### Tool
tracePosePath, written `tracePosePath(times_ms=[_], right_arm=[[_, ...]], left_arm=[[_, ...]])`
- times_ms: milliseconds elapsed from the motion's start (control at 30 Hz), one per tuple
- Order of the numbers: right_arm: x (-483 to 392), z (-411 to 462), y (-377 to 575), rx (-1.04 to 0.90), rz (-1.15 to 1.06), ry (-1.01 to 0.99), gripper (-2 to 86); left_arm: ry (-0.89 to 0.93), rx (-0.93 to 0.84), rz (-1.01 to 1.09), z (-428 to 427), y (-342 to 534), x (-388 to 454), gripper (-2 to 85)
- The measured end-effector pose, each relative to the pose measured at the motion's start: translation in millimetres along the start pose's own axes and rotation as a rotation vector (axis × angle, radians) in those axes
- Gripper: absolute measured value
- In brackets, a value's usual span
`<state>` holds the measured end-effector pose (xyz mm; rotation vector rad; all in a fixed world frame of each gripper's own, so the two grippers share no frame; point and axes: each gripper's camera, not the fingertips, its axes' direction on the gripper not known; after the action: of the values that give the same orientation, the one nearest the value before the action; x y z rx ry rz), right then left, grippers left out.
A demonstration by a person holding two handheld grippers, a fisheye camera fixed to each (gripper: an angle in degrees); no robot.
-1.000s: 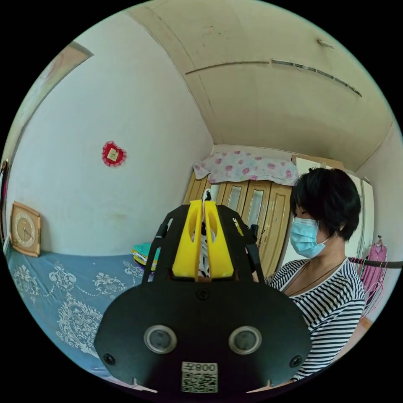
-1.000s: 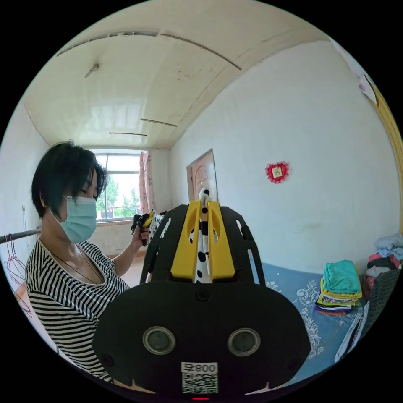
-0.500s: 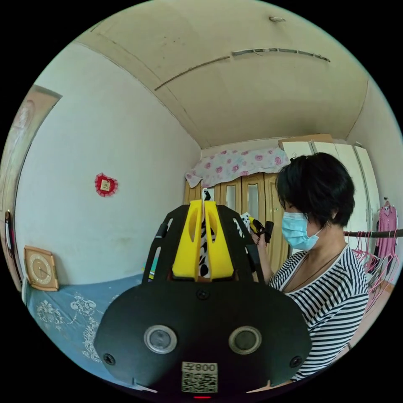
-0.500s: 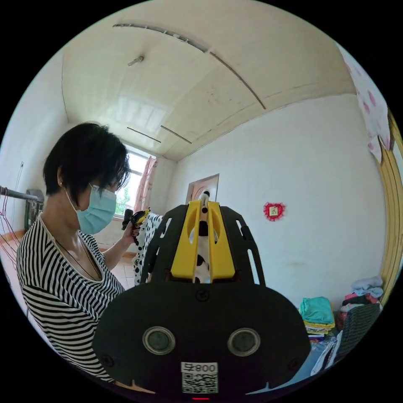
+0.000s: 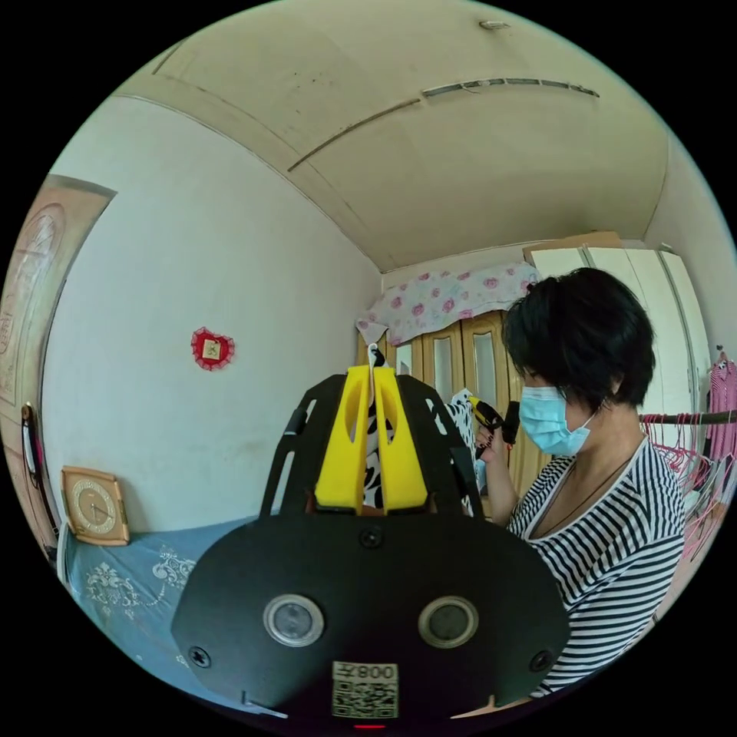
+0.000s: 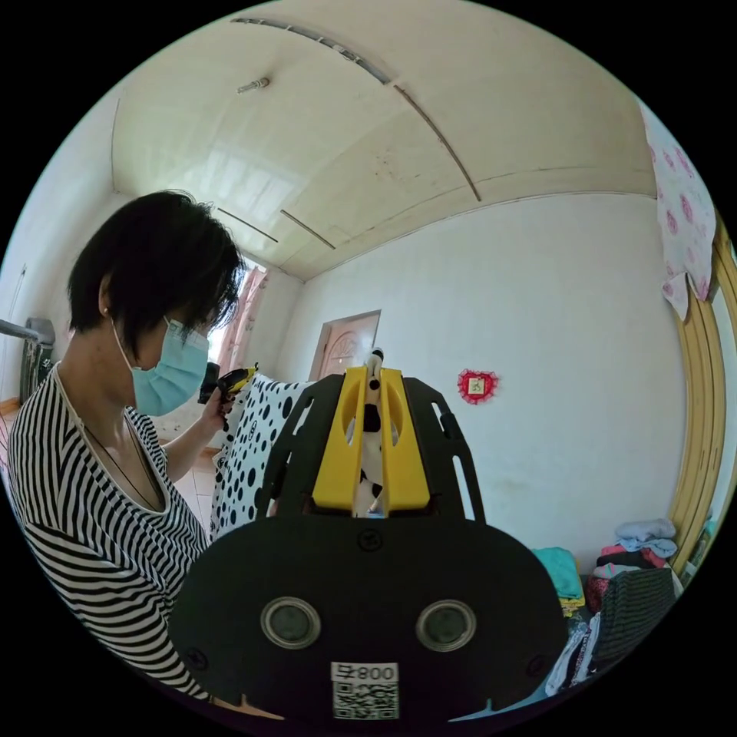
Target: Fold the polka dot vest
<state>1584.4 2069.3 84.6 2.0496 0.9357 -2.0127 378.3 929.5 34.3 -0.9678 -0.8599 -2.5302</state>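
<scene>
Grippers both clamped on the vest: left gripper (image 5: 371, 368) and right gripper (image 6: 371, 370) each pinch spotted cloth between yellow jaws. Vest (image 6: 249, 453) hangs spread in the air between them, in front of the person (image 5: 606, 491). Each black gripper body blocks the lower view. Behind: bed (image 5: 115, 568), clock (image 5: 94, 507) on it against the wall, red ornament (image 6: 477, 385), wardrobe (image 5: 461, 361), folded stack (image 6: 564, 580), door (image 6: 345, 345).

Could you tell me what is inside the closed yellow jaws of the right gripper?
In the right gripper view, the right gripper pinches a strip of the polka dot vest between both jaws. The gripper body hides how the cloth hangs below.
</scene>
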Motion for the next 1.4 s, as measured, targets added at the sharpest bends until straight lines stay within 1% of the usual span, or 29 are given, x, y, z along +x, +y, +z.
tracePosePath(times_ms=[167, 233, 267, 333, 367, 433, 467, 533, 567, 633, 667, 733, 767, 833, 867, 900, 933, 967, 1000, 1033, 1067, 1133, 1167, 1233, 1400], right_arm=[[28, 91, 19, -0.062, 0.029, 0.044, 2.3], [54, 153, 35, -0.120, 0.060, 0.063, 2.3], [62, 170, 40, -0.135, 0.074, 0.062, 2.3], [96, 243, 62, -0.199, 0.122, 0.071, 2.4], [105, 263, 69, -0.218, 0.134, 0.077, 2.4], [144, 347, 99, -0.298, 0.178, 0.100, 2.5], [155, 370, 108, -0.321, 0.189, 0.105, 2.6], [200, 467, 155, -0.429, 0.247, 0.128, 2.7], [212, 492, 169, -0.453, 0.266, 0.128, 2.7], [256, 595, 236, -0.565, 0.327, 0.133, 2.9], [266, 621, 254, -0.600, 0.338, 0.138, 2.9], [309, 728, 340, -0.760, 0.412, 0.150, 3.2], [318, 754, 364, -0.808, 0.432, 0.151, 3.2], [348, 845, 470, -1.016, 0.544, 0.188, 3.3], [353, 862, 496, -1.065, 0.570, 0.205, 3.2], [360, 890, 546, -1.158, 0.632, 0.250, 2.7], [364, 909, 589, -1.232, 0.687, 0.292, 2.0], [363, 915, 607, -1.256, 0.706, 0.297, 1.9], [358, 922, 637, -1.274, 0.739, 0.284, 1.6], [350, 922, 659, -1.262, 0.773, 0.249, 1.5], [344, 919, 667, -1.246, 0.785, 0.227, 1.4], [310, 897, 687, -1.196, 0.825, 0.111, 1.6], [299, 889, 690, -1.191, 0.834, 0.087, 1.7], [250, 854, 696, -1.197, 0.852, 0.022, 2.3], [152, 788, 709, -1.281, 0.989, -0.012, 4.5]], left_arm=[[-0.037, -0.053, -0.063, 27, 48, -64, 0.4], [-0.050, -0.082, -0.113, 47, 79, -109, 0.5], [-0.055, -0.090, -0.128, 53, 87, -121, 0.5], [-0.080, -0.125, -0.178, 79, 124, -175, 0.5], [-0.091, -0.137, -0.189, 86, 134, -189, 0.5], [-0.129, -0.185, -0.242, 116, 177, -250, 0.5], [-0.141, -0.199, -0.257, 124, 189, -267, 0.5], [-0.202, -0.270, -0.317, 156, 247, -335, 0.6], [-0.222, -0.289, -0.336, 164, 264, -353, 0.7], [-0.308, -0.379, -0.411, 197, 343, -425, 0.9], [-0.331, -0.404, -0.433, 205, 365, -443, 1.0], [-0.394, -0.529, -0.505, 237, 463, -516, 1.7], [-0.412, -0.561, -0.529, 244, 490, -532, 2.0], [-0.492, -0.713, -0.622, 259, 609, -588, 3.4], [-0.514, -0.758, -0.650, 258, 641, -599, 3.8], [-0.551, -0.835, -0.707, 252, 701, -612, 4.5], [-0.571, -0.873, -0.761, 238, 755, -616, 4.7], [-0.569, -0.883, -0.788, 228, 779, -614, 4.7], [-0.542, -0.895, -0.845, 206, 826, -606, 4.9], [-0.497, -0.893, -0.895, 179, 866, -591, 5.2], [-0.475, -0.886, -0.919, 164, 884, -581, 5.4], [-0.396, -0.888, -1.007, 99, 945, -531, 6.2], [-0.390, -0.892, -1.025, 82, 957, -516, 6.4], [-0.374, -0.915, -1.072, 16, 990, -450, 7.3], [-0.379, -0.984, -1.173, -89, 1037, -324, 8.3]])
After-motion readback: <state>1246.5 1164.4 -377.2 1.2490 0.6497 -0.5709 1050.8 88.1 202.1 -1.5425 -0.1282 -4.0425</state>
